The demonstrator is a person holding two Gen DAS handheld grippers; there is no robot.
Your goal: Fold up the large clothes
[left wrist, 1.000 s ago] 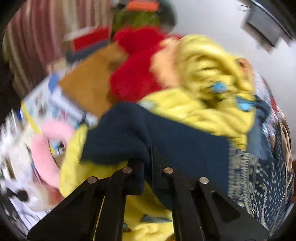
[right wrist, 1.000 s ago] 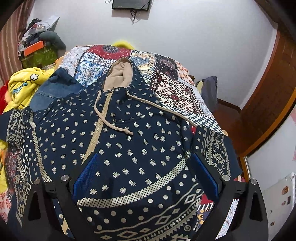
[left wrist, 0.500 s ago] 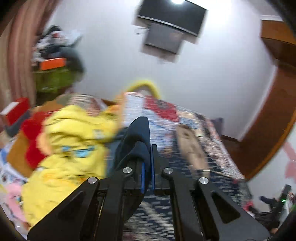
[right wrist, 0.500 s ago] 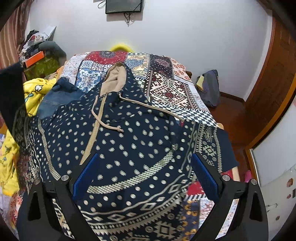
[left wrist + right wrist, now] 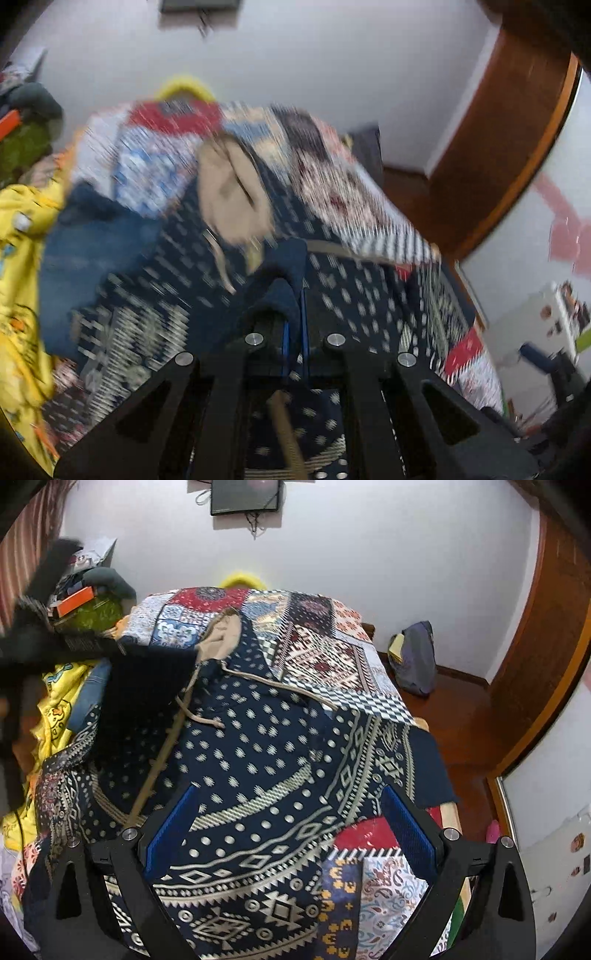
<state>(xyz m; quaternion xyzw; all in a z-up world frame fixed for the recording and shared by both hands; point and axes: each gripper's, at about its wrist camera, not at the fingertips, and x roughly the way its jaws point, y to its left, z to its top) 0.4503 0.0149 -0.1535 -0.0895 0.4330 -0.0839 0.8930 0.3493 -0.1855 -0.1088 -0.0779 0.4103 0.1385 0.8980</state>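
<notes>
A navy hoodie (image 5: 258, 746) with white dots and patterned bands lies face up on the bed, its beige-lined hood (image 5: 225, 635) at the far end. My left gripper (image 5: 293, 295) is shut on the hoodie's plain navy sleeve cuff (image 5: 284, 273) and holds it above the chest; this view is blurred by motion. In the right wrist view the lifted sleeve (image 5: 147, 679) hangs dark at the left, with the left gripper (image 5: 107, 646) blurred beside it. My right gripper (image 5: 288, 794) stands open over the lower front of the hoodie, with nothing between its fingers.
A patchwork bedspread (image 5: 325, 657) covers the bed. A yellow garment (image 5: 59, 701) and jeans (image 5: 92, 690) lie heaped along the bed's left side. A grey bag (image 5: 413, 661) sits on the floor by the wall, and a wooden door (image 5: 546, 646) stands at the right.
My left gripper has swung with the sleeve from over the yellow heap at the left to above the hoodie's chest. The right gripper has drifted back towards the hem and stays open.
</notes>
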